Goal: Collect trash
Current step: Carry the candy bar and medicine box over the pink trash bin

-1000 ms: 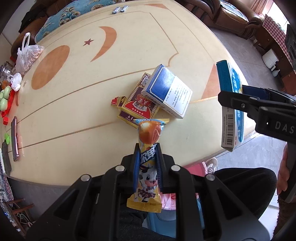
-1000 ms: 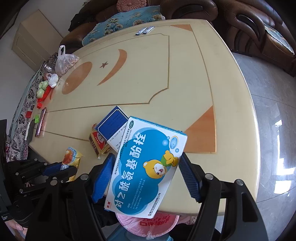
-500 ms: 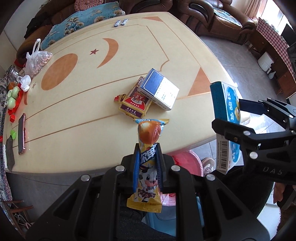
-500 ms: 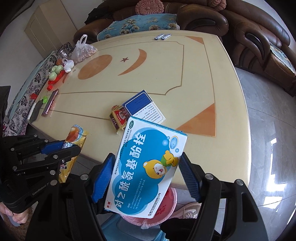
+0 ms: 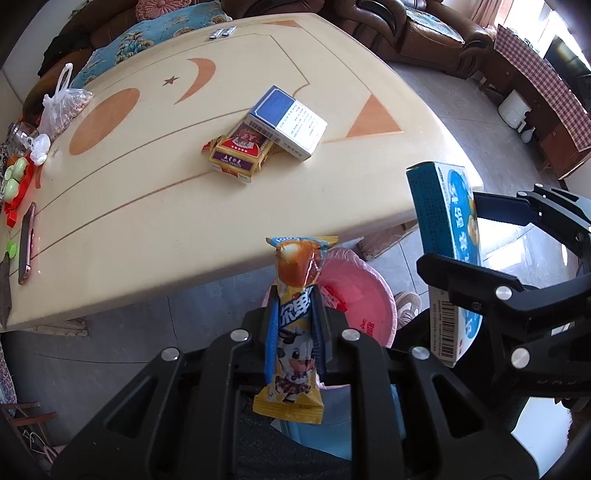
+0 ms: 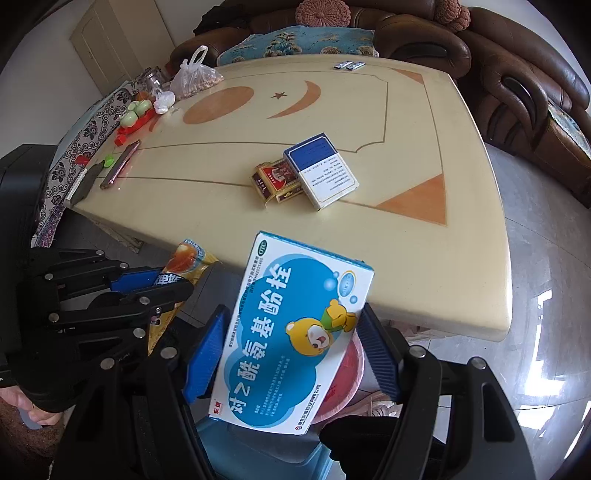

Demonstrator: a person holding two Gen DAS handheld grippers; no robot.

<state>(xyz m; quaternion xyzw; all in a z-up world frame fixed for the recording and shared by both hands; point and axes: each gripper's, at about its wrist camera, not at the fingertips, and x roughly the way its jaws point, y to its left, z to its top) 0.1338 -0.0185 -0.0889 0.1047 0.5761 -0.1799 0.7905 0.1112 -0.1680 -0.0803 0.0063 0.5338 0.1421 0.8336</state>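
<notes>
My left gripper is shut on a yellow snack wrapper with a cartoon cow, held upright off the table's near edge. It also shows in the right wrist view. My right gripper is shut on a blue medicine box with a bear picture, also in the left wrist view. Both hang above a pink-lined trash bin on the floor; it also shows in the right wrist view. A blue-and-white box and a red-and-gold cigarette pack lie on the table.
At the table's left edge lie a phone, green and red items and a plastic bag. Two small packets lie at the far edge. Brown sofas stand behind. Tiled floor is to the right.
Both grippers have pulled back from above the table to beyond its near edge, carrying the wrapper and the medicine box. The pink bin has come into view beneath them.
</notes>
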